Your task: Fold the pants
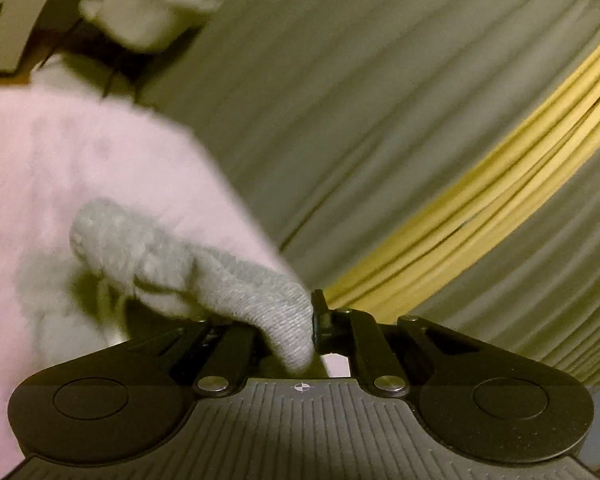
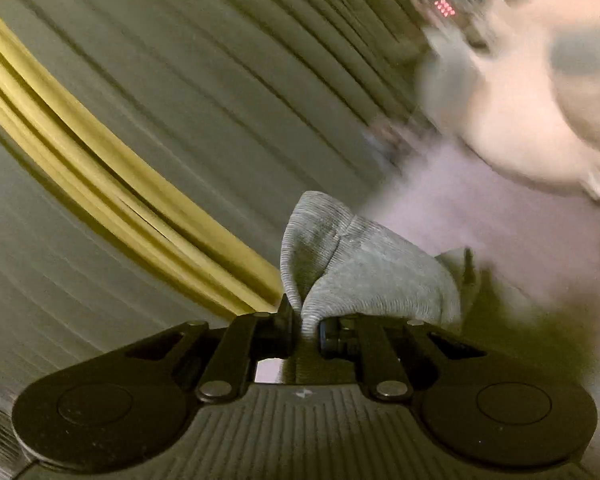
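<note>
The pants are pale pink fleece (image 1: 80, 168) with a grey ribbed band (image 1: 236, 280). In the left wrist view my left gripper (image 1: 296, 332) is shut on the grey band, and the pink cloth hangs off to the left. In the right wrist view my right gripper (image 2: 306, 328) is shut on another grey ribbed part (image 2: 352, 264) of the pants, with pink cloth (image 2: 480, 216) trailing up to the right. Both views are blurred by motion. The far part of the pants is hidden.
An olive-grey striped cover (image 1: 360, 80) with a yellow band (image 1: 500, 200) fills the background; it also shows in the right wrist view (image 2: 180, 80). A blurred pale rounded shape (image 2: 540, 100) and a small red dotted light (image 2: 444, 7) sit at the upper right.
</note>
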Demonstrator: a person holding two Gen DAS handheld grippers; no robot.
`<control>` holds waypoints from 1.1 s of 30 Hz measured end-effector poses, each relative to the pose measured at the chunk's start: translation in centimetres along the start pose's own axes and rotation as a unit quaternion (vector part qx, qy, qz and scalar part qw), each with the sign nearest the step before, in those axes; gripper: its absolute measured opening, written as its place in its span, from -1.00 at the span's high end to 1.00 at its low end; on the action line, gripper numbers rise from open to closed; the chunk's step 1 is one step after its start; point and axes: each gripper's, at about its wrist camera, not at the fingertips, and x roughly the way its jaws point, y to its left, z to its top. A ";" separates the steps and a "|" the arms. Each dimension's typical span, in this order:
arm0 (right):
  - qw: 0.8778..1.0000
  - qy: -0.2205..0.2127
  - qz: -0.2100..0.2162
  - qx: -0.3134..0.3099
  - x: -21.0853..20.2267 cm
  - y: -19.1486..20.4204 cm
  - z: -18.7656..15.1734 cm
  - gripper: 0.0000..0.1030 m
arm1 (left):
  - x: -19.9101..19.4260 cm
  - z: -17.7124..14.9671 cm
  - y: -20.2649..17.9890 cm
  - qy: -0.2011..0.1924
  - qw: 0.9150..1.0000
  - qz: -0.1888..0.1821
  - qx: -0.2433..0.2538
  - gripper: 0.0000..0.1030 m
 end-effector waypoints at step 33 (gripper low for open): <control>0.927 0.052 -0.361 -0.087 -4.4 -13.1 -4.5 -0.33 | 0.3 -7.0 7.7 0.051 0.974 0.219 0.018 -0.71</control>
